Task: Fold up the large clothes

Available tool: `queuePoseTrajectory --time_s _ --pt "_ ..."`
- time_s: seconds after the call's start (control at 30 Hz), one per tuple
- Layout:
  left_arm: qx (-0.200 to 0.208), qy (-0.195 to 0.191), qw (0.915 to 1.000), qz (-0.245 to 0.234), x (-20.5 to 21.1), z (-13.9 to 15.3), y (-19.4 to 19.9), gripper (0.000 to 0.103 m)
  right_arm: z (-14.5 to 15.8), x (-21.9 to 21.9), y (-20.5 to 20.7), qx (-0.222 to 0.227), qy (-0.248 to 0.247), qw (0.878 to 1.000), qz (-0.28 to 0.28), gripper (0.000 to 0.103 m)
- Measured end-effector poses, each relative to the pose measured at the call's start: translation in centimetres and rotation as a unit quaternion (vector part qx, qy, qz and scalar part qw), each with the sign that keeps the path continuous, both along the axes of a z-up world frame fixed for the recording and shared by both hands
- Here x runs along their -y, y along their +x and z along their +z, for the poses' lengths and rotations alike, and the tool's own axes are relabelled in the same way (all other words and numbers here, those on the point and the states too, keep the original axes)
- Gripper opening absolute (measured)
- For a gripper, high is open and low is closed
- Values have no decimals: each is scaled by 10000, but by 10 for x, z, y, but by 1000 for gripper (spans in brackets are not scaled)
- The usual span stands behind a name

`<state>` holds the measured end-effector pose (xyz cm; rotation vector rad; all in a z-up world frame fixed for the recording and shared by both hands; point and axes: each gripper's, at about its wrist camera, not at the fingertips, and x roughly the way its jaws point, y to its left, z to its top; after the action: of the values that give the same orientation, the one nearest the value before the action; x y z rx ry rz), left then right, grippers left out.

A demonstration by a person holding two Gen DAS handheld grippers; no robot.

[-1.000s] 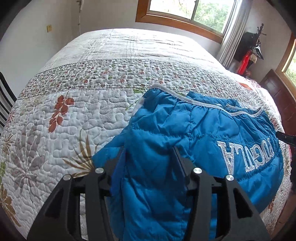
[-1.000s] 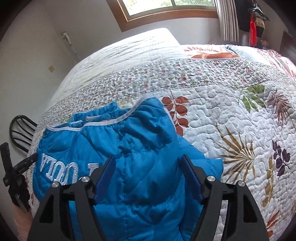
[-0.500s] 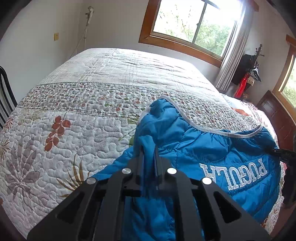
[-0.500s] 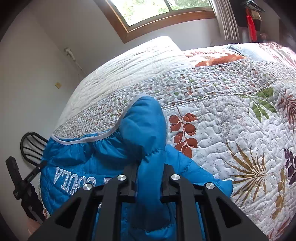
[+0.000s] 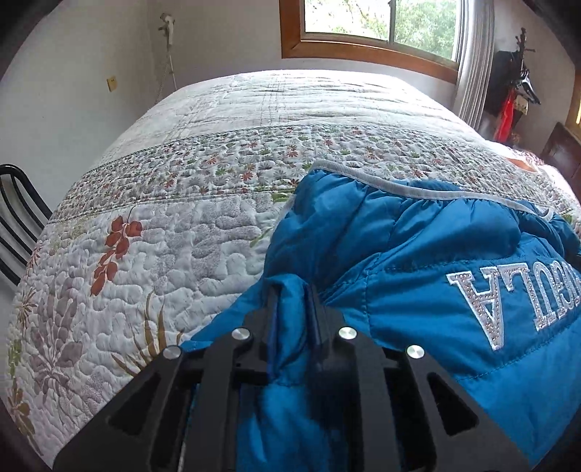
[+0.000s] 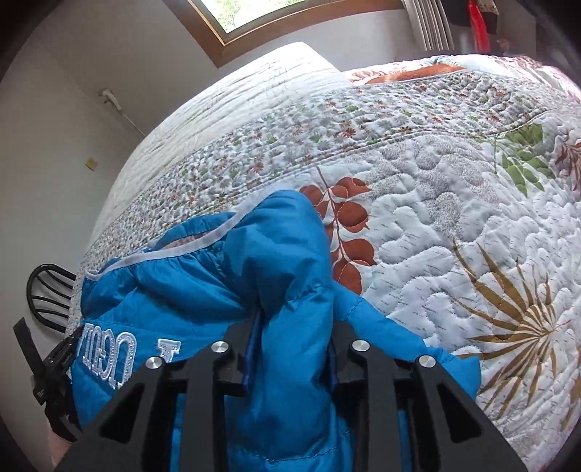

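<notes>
I note both my left gripper (image 5: pixel 292 308) and right gripper (image 6: pixel 294 334) pinching the puffy blue quilted jacket (image 5: pixel 435 276) on the floral white quilted bedspread (image 5: pixel 189 232) below a wood-framed window (image 5: pixel 366 32).

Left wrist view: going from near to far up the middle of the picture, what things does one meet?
left tool shut on fabric → blue jacket → floral quilt on the bed → wooden-framed window.
</notes>
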<state>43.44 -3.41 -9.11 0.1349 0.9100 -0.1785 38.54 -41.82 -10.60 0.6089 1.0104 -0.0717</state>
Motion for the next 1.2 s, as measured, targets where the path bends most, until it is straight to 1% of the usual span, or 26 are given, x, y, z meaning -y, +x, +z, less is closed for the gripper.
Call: queuePoseTrajectory --time_s 0.07,0.13,0.2,0.27,0.33,0.4,0.47,0.53,0.57,0.67,0.8,0.93,1.0,1.1,1.2 --pt "-58 -99 9999 78 -8 13 -3 16 13 -1 -8 39 -186 9998 -27 34" --pt "78 -283 9994 193 -19 31 -15 16 30 -1 -23 76 -439 9989 -173 34" --pt "241 -360 9988 246 -23 50 -32 18 48 -3 -39 204 -572 9978 -252 35" --pt "324 -389 9983 284 -25 64 -55 23 64 -14 -55 386 -644 9971 -110 35" --pt "338 -451 9981 243 -20 73 -78 28 77 -34 -70 483 -755 9959 102 35" --pt "344 -447 9982 188 -12 77 -98 31 85 -59 -84 595 -828 9941 367 35" --pt "327 -557 9979 17 -3 76 -117 33 89 -81 -96 682 -816 9924 621 35" --pt "326 -590 9977 -115 9 73 -135 38 88 -100 -104 728 -795 9907 829 35" --pt "328 -586 9976 -179 14 70 -140 39 85 -108 -106 711 -785 9903 901 35" --pt "327 -541 9975 -316 26 61 -150 39 78 -129 -109 705 -786 9881 1120 35" --pt "221 -550 9974 -400 35 46 -147 39 69 -148 -107 678 -878 9858 1259 35" --pt "-60 -477 9980 -416 40 19 -136 41 44 -155 -93 337 -970 9854 1360 35" --pt "-156 -486 9976 -457 39 8 -133 41 29 -157 -89 244 -995 9847 1409 34" --pt "-118 -448 9979 -458 39 -1 -134 41 17 -158 -89 229 -1042 9844 1401 34" --pt "-101 -470 9980 -407 39 -2 -134 40 18 -157 -90 252 -1052 9847 1365 33"
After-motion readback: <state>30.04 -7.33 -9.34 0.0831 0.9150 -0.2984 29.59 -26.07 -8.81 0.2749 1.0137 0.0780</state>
